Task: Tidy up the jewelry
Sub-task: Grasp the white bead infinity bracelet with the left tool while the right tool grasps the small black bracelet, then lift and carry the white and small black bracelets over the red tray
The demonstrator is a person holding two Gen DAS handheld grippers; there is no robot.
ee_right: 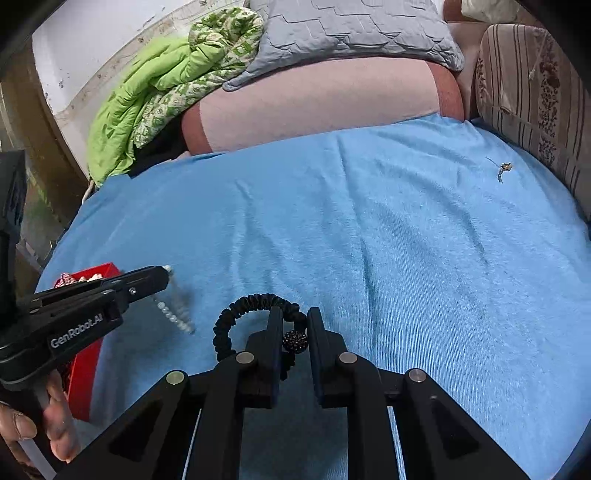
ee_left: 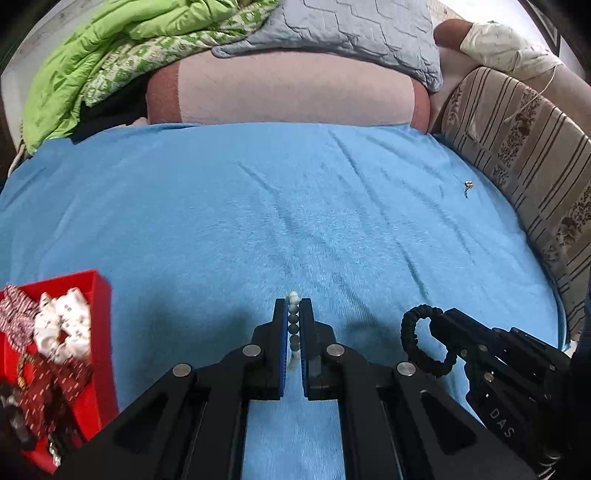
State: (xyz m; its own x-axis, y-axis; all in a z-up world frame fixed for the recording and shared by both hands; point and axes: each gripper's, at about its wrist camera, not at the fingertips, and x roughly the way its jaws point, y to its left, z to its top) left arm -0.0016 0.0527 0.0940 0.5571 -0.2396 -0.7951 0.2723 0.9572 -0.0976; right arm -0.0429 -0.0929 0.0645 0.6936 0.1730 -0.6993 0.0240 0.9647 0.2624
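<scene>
Jewelry is spread over a blue blanket (ee_left: 258,206) on the bed, with a pink pillow (ee_left: 288,92), a grey quilted cushion (ee_left: 369,33) and a green comforter (ee_left: 92,62) piled at the far end. At the left sits a red tray (ee_left: 98,317), holding white and dark red patterned fabric pieces in a heap; I cannot make out more inside it. The left gripper (ee_left: 294,314) is closed tight on a pearl bead strand (ee_left: 293,332), which dangles below it in the right wrist view. The right gripper (ee_right: 294,325) is nearly closed on a black corded bracelet (ee_right: 236,317) with a sparkly black bead. Far right, near a striped cushion (ee_left: 517,147), lies a small gold earring (ee_right: 504,169)
</scene>
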